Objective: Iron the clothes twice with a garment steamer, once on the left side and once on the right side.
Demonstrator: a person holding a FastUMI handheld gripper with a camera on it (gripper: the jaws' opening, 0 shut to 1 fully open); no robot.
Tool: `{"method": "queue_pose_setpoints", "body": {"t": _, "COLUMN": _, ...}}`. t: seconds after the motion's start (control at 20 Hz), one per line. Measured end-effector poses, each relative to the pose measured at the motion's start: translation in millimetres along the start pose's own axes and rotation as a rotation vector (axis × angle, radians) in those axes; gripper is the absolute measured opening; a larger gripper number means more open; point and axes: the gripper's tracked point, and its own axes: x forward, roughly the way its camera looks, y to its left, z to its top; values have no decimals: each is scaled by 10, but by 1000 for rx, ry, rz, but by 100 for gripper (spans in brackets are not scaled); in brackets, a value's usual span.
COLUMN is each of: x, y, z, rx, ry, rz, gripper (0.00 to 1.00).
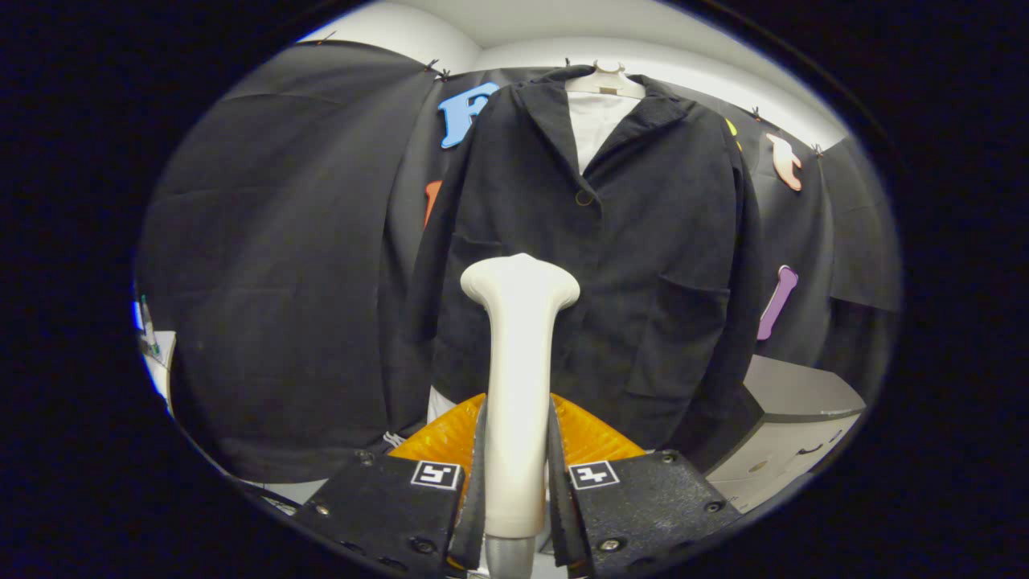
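- While both fingers of the gripper (518, 482) press on its handle from either side, one cream garment steamer (518, 338) stands upright between them, its wider head at the top pointing away toward the clothes.
- One orange translucent thing (595, 438) shows just behind the fingers on both sides of the handle; what it is cannot be told.
- One dark jacket (643, 241) hangs straight ahead, beyond the steamer's head, which covers part of the jacket's lower front; whether the two touch cannot be told.
- One pale hanger (604, 80) carries the jacket, and one white garment (595, 121) shows inside the open collar.
- One grey cabinet (792, 418) with drawers stands to the right, beside the jacket's hem.
- Black cloth (281, 265) drapes the booth behind and to the left, with a white wall (563, 48) above it.
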Motion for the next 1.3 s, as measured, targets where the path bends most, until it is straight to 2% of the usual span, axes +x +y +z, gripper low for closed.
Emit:
{"method": "queue_pose_setpoints", "body": {"t": 0.45, "x": -61, "y": 69, "z": -676, "rx": -43, "ry": 153, "rz": 30, "gripper": 36}}
{"method": "queue_pose_setpoints", "body": {"t": 0.75, "x": -167, "y": 81, "z": -986, "rx": -76, "ry": 210, "rz": 35, "gripper": 36}}
{"method": "queue_pose_setpoints", "body": {"t": 0.9, "x": -309, "y": 90, "z": -1146, "rx": -52, "ry": 254, "rz": 40, "gripper": 36}}
{"method": "queue_pose_setpoints", "body": {"t": 1.1, "x": -550, "y": 70, "z": -1243, "rx": -19, "ry": 254, "rz": 21, "gripper": 36}}
{"method": "queue_pose_setpoints", "body": {"t": 1.3, "x": -865, "y": -139, "z": -1123, "rx": 38, "ry": 226, "rz": -22, "gripper": 36}}
